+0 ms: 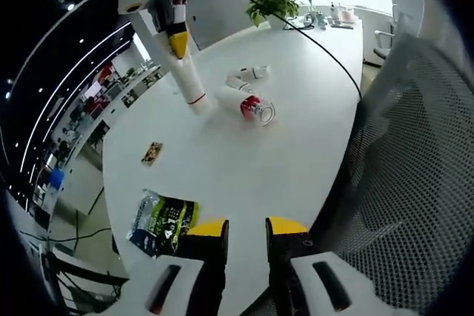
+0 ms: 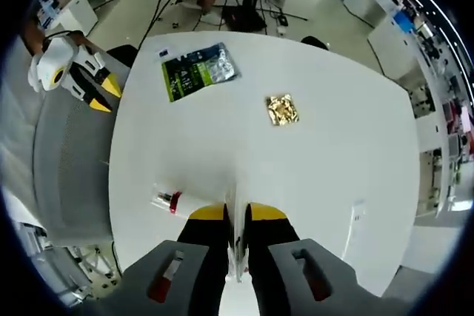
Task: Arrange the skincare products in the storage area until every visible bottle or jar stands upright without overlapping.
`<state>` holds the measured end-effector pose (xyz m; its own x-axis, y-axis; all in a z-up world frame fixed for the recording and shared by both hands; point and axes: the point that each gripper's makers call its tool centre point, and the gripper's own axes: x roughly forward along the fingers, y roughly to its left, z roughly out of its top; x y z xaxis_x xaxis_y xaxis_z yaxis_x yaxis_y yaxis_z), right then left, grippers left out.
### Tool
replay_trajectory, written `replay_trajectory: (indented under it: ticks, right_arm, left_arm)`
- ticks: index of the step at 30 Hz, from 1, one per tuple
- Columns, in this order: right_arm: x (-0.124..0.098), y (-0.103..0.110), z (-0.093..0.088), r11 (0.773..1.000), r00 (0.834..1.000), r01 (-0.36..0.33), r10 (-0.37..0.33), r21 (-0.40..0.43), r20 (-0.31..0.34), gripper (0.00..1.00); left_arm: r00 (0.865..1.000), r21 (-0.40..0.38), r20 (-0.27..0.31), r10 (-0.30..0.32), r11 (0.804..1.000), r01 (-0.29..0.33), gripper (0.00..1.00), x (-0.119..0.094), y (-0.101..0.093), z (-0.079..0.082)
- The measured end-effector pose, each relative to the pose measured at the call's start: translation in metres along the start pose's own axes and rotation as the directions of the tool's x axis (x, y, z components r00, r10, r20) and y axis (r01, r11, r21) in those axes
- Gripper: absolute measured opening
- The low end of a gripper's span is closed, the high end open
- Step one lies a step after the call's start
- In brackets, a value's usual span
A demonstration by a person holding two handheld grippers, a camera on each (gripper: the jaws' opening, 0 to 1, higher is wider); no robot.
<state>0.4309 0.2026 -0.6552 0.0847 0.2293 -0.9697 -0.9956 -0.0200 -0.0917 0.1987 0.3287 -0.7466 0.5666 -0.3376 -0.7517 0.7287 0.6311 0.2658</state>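
Note:
My right gripper (image 1: 176,31) (image 2: 238,213) is shut on a tall white tube (image 1: 189,83) (image 2: 236,190), held tilted with its lower end at the white table (image 1: 244,175). Beside that end, a white bottle with a red band and clear cap (image 1: 250,104) (image 2: 172,201) lies on its side. A smaller white bottle (image 1: 248,75) also lies flat just beyond it. My left gripper (image 1: 246,229) (image 2: 74,70) hangs open at the table's near edge, far from the products, with nothing between its jaws.
A green snack packet (image 1: 163,220) (image 2: 198,68) and a small gold packet (image 1: 152,153) (image 2: 282,109) lie on the table. A grey mesh chair (image 1: 415,168) (image 2: 70,153) stands against the table edge. A potted plant (image 1: 270,1) and small items sit at the far end.

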Motion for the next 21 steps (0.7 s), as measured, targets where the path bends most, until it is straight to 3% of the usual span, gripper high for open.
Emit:
replay_trajectory:
  ticks: [12,21]
  right_arm:
    - [0.003,-0.028,-0.005,1.0,1.0,0.002,-0.002,-0.001,0.005,0.06]
    - [0.003,-0.05,-0.021,0.999,1.0,0.009,-0.009,0.037,-0.011,0.06]
  left_arm:
    - [1.0,-0.018,-0.012,-0.009,1.0,0.008,0.21,0.001,-0.001,-0.003]
    - [1.0,-0.034,-0.022,-0.02,0.999,0.019,0.21,0.003,-0.003,-0.005]
